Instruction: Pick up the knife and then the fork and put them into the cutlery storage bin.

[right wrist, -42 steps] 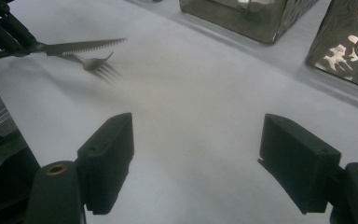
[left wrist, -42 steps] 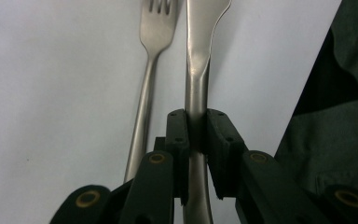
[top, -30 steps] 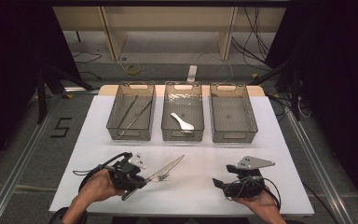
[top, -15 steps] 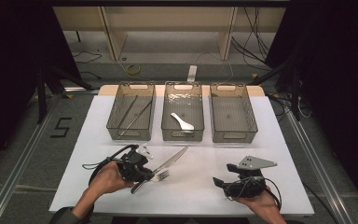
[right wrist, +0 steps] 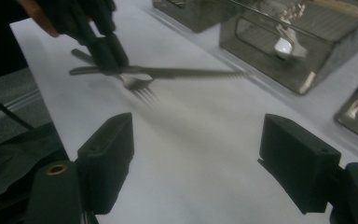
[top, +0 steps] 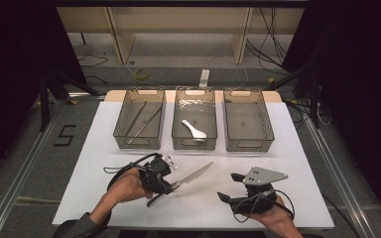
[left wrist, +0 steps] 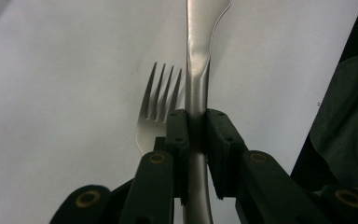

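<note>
Presently the left gripper (top: 171, 186) has its fingers clenched on a knife (top: 194, 176), blade pointing up-right toward the middle bin (top: 194, 144); right gripper (top: 229, 187) fingers spread, holding nothing. A floor marking reads "5" (top: 65, 135).

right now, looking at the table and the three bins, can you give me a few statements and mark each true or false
1. The left claw is shut on a knife. True.
2. The right claw grips a fork. False: its jaws stand open with nothing between them, and the fork lies on the white table beside the knife.
3. A white spoon lies in the middle bin. True.
4. The right bin holds two chopsticks. False: the thin sticks lie in the left bin.
5. The knife blade points toward the bins. True.
</note>
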The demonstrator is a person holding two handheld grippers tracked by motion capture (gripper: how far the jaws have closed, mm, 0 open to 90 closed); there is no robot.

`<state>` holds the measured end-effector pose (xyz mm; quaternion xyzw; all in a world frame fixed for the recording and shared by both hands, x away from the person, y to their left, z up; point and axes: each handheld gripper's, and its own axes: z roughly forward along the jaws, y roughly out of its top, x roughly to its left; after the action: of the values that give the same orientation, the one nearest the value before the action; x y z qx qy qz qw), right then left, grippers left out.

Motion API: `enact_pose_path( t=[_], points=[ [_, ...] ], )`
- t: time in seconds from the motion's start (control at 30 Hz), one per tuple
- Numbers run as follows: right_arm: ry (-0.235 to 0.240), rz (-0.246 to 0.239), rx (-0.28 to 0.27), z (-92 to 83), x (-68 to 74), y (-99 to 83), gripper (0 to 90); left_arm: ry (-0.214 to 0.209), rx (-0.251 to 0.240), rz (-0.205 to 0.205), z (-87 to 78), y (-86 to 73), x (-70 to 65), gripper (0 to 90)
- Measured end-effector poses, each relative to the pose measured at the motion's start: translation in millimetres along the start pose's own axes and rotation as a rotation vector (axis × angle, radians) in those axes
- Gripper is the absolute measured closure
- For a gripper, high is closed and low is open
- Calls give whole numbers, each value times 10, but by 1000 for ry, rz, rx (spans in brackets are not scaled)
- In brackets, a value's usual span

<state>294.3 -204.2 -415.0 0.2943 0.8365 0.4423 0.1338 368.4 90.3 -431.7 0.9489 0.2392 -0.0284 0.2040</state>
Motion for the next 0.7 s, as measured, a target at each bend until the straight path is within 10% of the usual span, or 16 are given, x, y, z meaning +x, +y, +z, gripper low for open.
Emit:
enact_pose_path(
  t=[0.7],
  points=[
    [31,-396,152,525,488,192,275,-83,116,93,142,374,-196,791]
  ],
)
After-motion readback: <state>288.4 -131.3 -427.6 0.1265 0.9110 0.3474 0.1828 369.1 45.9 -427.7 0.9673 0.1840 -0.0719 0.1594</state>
